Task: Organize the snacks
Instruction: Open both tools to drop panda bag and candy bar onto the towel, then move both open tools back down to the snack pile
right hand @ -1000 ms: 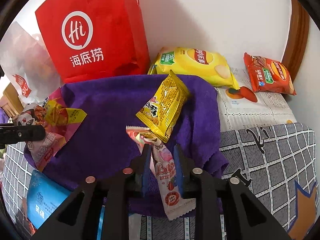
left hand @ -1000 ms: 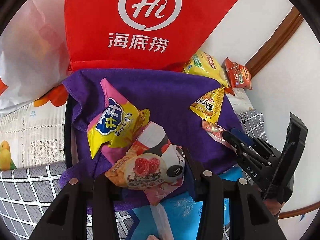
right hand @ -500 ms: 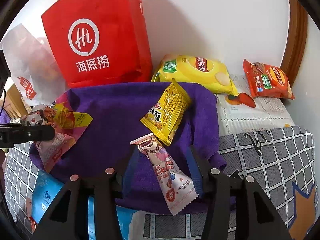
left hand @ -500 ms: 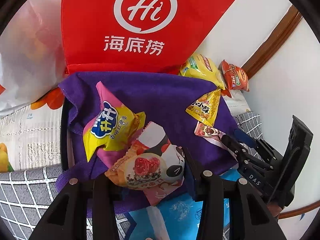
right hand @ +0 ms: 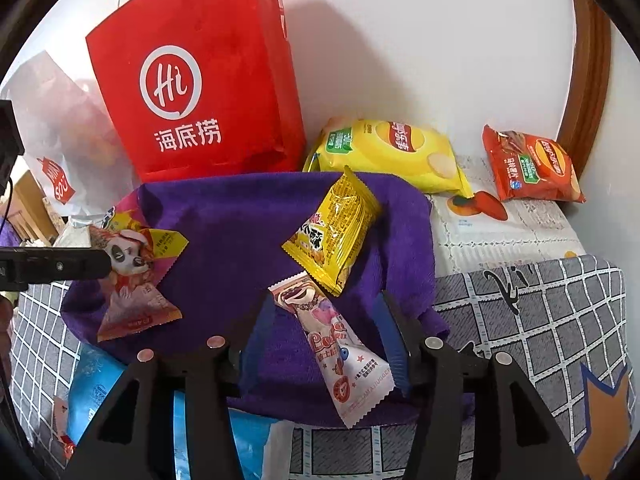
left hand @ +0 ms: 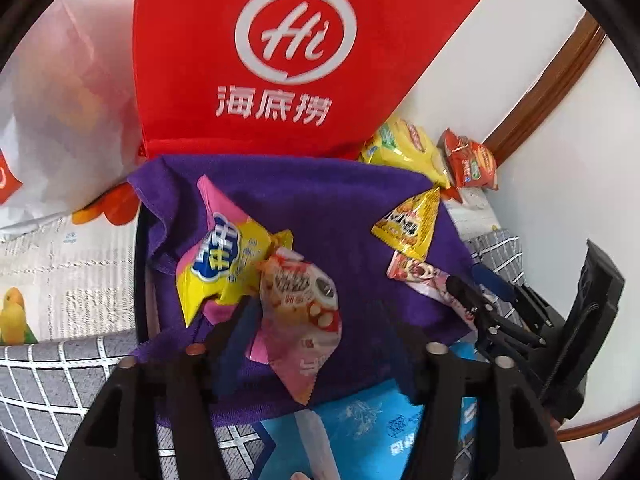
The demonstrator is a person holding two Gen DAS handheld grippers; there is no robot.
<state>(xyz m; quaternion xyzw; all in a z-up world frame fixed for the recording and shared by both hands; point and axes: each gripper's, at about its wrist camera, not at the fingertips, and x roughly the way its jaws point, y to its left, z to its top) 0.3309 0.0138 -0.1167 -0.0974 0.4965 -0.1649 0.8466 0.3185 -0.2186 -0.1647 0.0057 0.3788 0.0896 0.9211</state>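
A purple towel [left hand: 320,208] [right hand: 224,232] covers a container. My left gripper [left hand: 320,332] hovers over its near edge, its jaws opening. The pink panda snack pack [left hand: 304,308] [right hand: 132,280] stands between them, leaning on the left pad, clear of the right one. My right gripper [right hand: 324,340] is open. A long pink-and-white snack bar [right hand: 344,356] [left hand: 416,272] lies loose on the towel between its fingers. A yellow-and-blue pack [left hand: 220,256] rests behind the panda pack. A small yellow pack [right hand: 336,232] [left hand: 412,224] lies mid-towel.
A red paper bag [left hand: 288,60] [right hand: 200,80] stands behind the towel against the wall. A yellow chips bag [right hand: 392,152] and a red chips bag [right hand: 528,168] lie at the back right. A blue pack [left hand: 372,424] sits under the towel's near edge. A white plastic bag [left hand: 60,120] lies at the left.
The left jaws have spread and the panda pack has slipped from flat to standing on end between them. The right jaws came off the snack bar, which now lies on the towel.
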